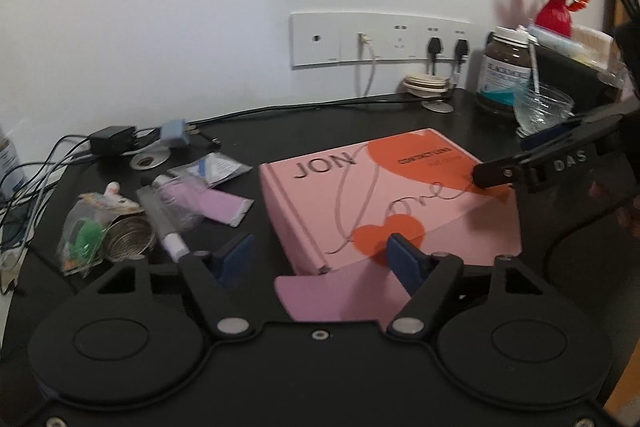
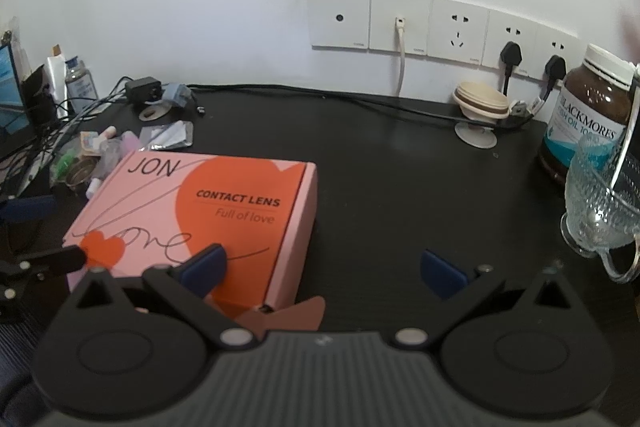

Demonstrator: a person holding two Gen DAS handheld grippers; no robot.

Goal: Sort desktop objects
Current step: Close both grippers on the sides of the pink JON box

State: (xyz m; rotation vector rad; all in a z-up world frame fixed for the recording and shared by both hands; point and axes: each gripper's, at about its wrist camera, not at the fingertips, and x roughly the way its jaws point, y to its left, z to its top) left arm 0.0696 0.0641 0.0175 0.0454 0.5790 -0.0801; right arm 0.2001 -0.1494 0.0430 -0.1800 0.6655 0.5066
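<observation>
A pink "JON contact lens" box (image 1: pixel 384 195) (image 2: pixel 192 215) lies shut on the black desk (image 2: pixel 400 187), with a side flap (image 1: pixel 340 293) sticking out at its near corner. My left gripper (image 1: pixel 320 255) is open and straddles that corner, one pad over the lid and the other left of the box. My right gripper (image 2: pixel 324 269) is open too, its left pad over the lid's front right and its right pad over bare desk. Each gripper shows in the other's view: the right gripper (image 1: pixel 516 159), the left gripper (image 2: pixel 48 233). Left of the box is a heap: purple sachets (image 1: pixel 218 205), a silver sachet (image 1: pixel 214 169), a white-tipped tube (image 1: pixel 166 227), a metal tin (image 1: pixel 128 237), a bag with a green thing (image 1: pixel 80 239).
A brown fish-oil jar (image 2: pixel 588 123) and a glass bowl (image 2: pixel 600 203) stand at the right, with a red vase of orange flowers (image 1: pixel 554 11) behind. Beige lids (image 2: pixel 482 103), plugged wall sockets (image 2: pixel 440 27), a black adapter (image 1: pixel 112 139) and tangled cables (image 1: pixel 36 179) line the back and left.
</observation>
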